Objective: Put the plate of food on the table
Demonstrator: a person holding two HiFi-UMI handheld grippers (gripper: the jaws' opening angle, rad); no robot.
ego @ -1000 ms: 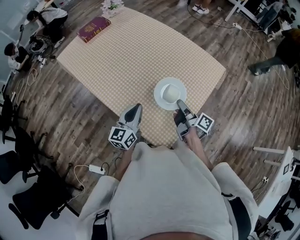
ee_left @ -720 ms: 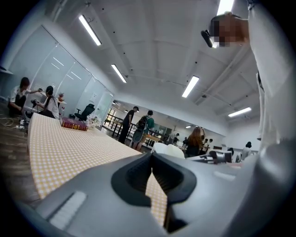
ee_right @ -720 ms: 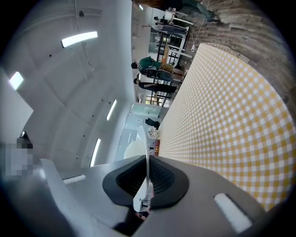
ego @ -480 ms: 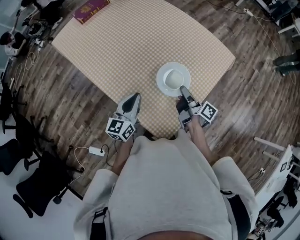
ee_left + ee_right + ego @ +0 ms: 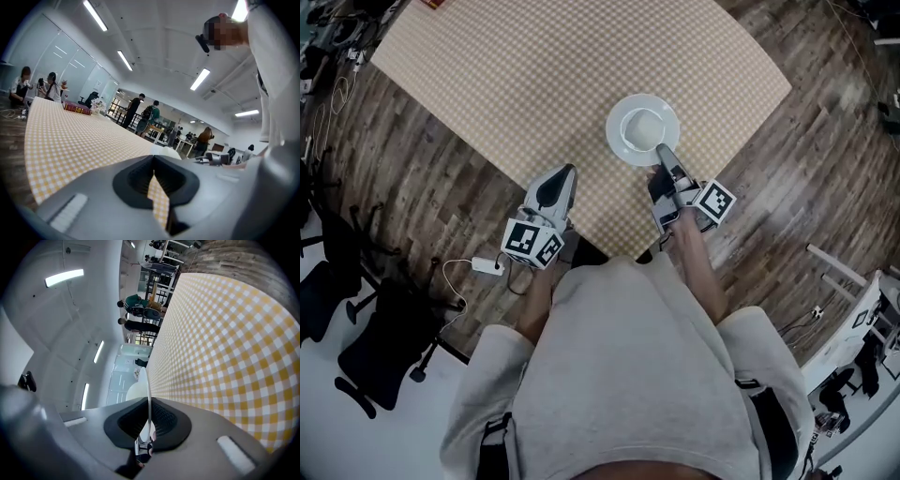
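A white plate with a pale mound of food lies flat over the yellow checked table, near its front corner. My right gripper is shut on the plate's near rim. In the right gripper view the rim runs edge-on between the jaws of the right gripper, with the food beside it. I cannot tell whether the plate touches the cloth. My left gripper hovers over the table edge left of the plate, shut and empty. The left gripper faces across the cloth, with the plate just past its tips.
Wood floor surrounds the table. Black office chairs and a power strip with cable are at the left, and a white frame stands at the right. A red book lies at the table's far end, with several people beyond.
My right gripper has carried the plate further in over the table and lower. The left gripper has come along beside it. The head view has shifted and the red book has left it.
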